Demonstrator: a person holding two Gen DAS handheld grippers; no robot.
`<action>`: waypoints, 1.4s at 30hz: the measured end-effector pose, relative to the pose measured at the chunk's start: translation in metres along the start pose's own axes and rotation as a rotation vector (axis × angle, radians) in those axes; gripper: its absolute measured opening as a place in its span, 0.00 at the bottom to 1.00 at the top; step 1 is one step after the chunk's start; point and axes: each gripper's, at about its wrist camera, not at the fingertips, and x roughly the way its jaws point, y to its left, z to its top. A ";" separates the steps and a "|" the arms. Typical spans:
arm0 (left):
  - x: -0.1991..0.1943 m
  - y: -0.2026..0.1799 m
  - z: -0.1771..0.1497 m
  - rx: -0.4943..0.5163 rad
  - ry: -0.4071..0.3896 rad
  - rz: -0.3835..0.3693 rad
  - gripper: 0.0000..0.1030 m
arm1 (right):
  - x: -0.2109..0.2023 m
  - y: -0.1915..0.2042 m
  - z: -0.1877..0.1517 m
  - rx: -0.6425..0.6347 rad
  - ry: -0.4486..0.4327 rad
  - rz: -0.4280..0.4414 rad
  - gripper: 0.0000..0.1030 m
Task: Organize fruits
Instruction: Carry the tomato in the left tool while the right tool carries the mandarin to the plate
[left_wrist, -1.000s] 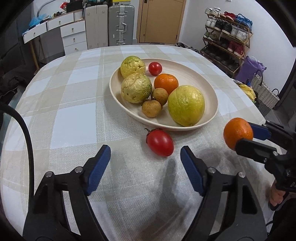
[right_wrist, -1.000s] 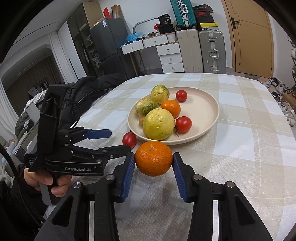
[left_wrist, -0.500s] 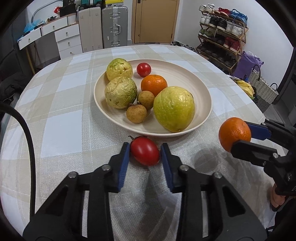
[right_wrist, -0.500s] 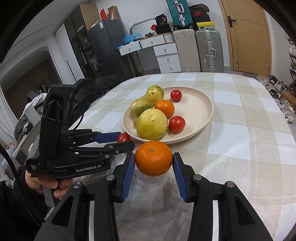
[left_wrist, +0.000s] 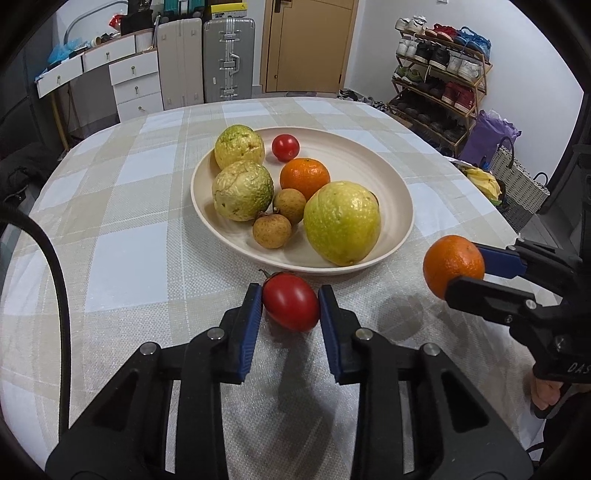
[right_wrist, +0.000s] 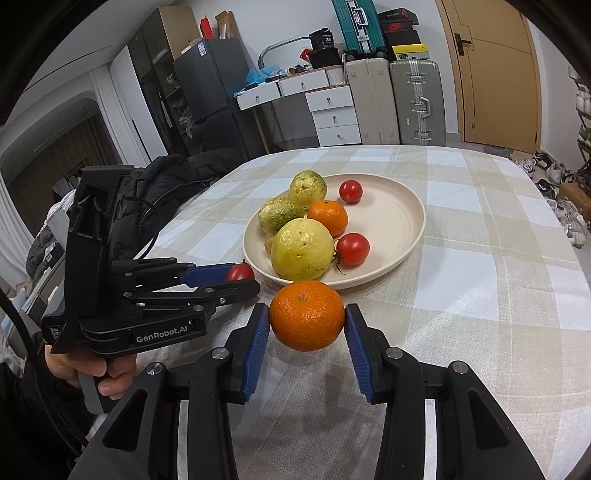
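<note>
A cream plate (left_wrist: 400, 192) on the checked tablecloth holds three yellow-green guavas, an orange, two small brown fruits and tomatoes. My left gripper (left_wrist: 291, 301) is shut on a red tomato (left_wrist: 291, 301) just in front of the plate's near rim; it also shows in the right wrist view (right_wrist: 240, 273). My right gripper (right_wrist: 306, 319) is shut on an orange (right_wrist: 306, 315) and holds it above the cloth, in front of the plate (right_wrist: 406, 210); the orange also shows in the left wrist view (left_wrist: 453, 266).
The round table's cloth (left_wrist: 129, 251) spreads left of the plate. Behind the table stand drawers (left_wrist: 136, 88) and suitcases (left_wrist: 229, 59). A shoe rack (left_wrist: 439, 62) and a woven basket (left_wrist: 517, 184) stand at the right. A dark jacket (right_wrist: 177, 177) lies beside the table.
My left gripper moved forward and closed on the red tomato, which now sits a little higher between the pads. My right gripper kept hold of the orange and barely moved.
</note>
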 end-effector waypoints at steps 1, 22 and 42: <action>-0.002 0.000 0.000 0.000 -0.004 -0.001 0.27 | 0.000 0.000 0.000 -0.001 -0.001 -0.001 0.41; -0.046 0.005 0.016 -0.019 -0.108 -0.018 0.27 | -0.004 -0.005 0.015 0.003 -0.056 -0.047 0.41; -0.012 0.005 0.034 -0.022 -0.100 -0.017 0.27 | 0.021 -0.036 0.037 0.045 -0.062 -0.107 0.41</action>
